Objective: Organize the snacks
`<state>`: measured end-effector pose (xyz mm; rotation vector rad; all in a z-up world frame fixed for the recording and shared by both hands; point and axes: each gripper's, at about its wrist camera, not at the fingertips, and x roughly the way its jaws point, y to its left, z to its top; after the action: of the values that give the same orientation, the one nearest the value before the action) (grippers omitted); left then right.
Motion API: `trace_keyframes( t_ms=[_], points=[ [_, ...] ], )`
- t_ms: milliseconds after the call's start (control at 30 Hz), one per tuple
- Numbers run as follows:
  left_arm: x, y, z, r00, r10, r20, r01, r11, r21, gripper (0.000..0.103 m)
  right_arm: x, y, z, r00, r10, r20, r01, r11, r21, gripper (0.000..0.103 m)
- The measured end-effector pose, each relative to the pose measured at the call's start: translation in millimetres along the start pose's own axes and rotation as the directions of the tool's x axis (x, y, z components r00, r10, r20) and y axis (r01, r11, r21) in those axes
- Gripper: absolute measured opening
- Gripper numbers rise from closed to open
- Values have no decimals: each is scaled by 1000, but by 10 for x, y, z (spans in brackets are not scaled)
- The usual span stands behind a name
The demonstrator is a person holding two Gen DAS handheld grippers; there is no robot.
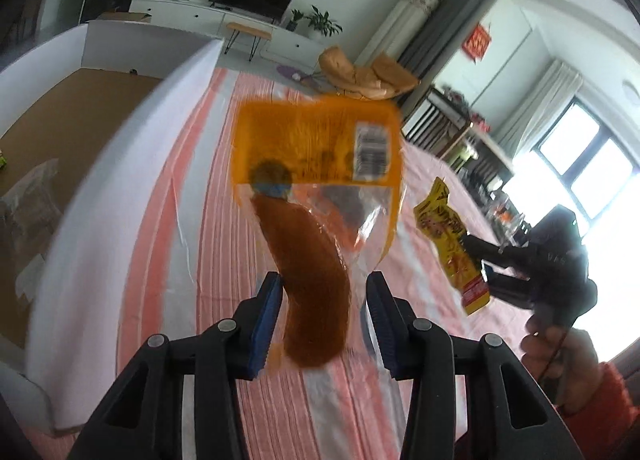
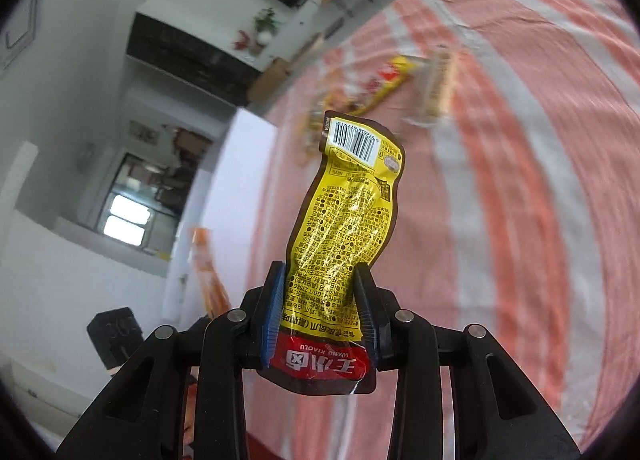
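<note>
While the white box wall (image 1: 120,164) stands at the far left, the left gripper (image 1: 322,320) is clamped on the orange sausage packet (image 1: 316,188), which sticks forward from its blue pads above the pink-striped surface (image 1: 224,220). Farther right, the right gripper (image 2: 320,308) is clenched on the lower part of the yellow snack packet (image 2: 344,212), which rises upright from between its pads.

- Striped cloth (image 1: 208,220) ahead of both grippers lies bare, open to pass
- White box wall (image 1: 120,188) blocks its left edge
- Loose packets (image 2: 384,84) crowd the far part
</note>
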<state>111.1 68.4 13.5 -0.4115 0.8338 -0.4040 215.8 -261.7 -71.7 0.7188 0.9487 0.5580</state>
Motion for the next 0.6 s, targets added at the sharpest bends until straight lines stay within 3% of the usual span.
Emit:
trace_keyframes(
  t_ms=[33, 133, 200, 333, 400, 433, 467, 533, 600],
  points=[
    [-16, 16, 17, 1000, 3, 4, -3, 1000, -6, 43, 12, 69, 16, 1000, 12, -2, -12, 1000, -14, 36],
    [-60, 98, 51, 1000, -13, 2, 13, 999, -43, 7, 46, 216, 51, 999, 53, 3, -53, 998, -24, 36],
    [-109, 120, 74, 999, -43, 12, 44, 997, -63, 7, 44, 261, 44, 997, 75, 6, -75, 997, -18, 36],
    [-93, 23, 90, 1000, 17, 6, -17, 1000, 3, 8, 60, 280, 32, 997, 78, -3, -78, 997, -27, 36],
    [-11, -44, 42, 998, 67, -13, -67, 997, 36, 36, 35, 240, 23, 998, 69, 3, -69, 997, -20, 36],
    [35, -70, 27, 995, 100, -19, -99, 994, 54, 75, 6, 213, 17, 998, 69, 7, -69, 998, -16, 36],
    [81, -98, 18, 990, 138, -10, -137, 988, 77, 97, -20, 179, 13, 997, 70, 13, -70, 998, -9, 36],
    [181, -166, -8, 978, 205, 29, -207, 968, 143, 99, -60, 143, -3, 998, 64, 17, -64, 998, -7, 36],
    [408, -177, -3, 966, 257, -9, -249, 946, 208, 99, -77, 112, -17, 998, 54, 14, -53, 998, -14, 36]
  ],
)
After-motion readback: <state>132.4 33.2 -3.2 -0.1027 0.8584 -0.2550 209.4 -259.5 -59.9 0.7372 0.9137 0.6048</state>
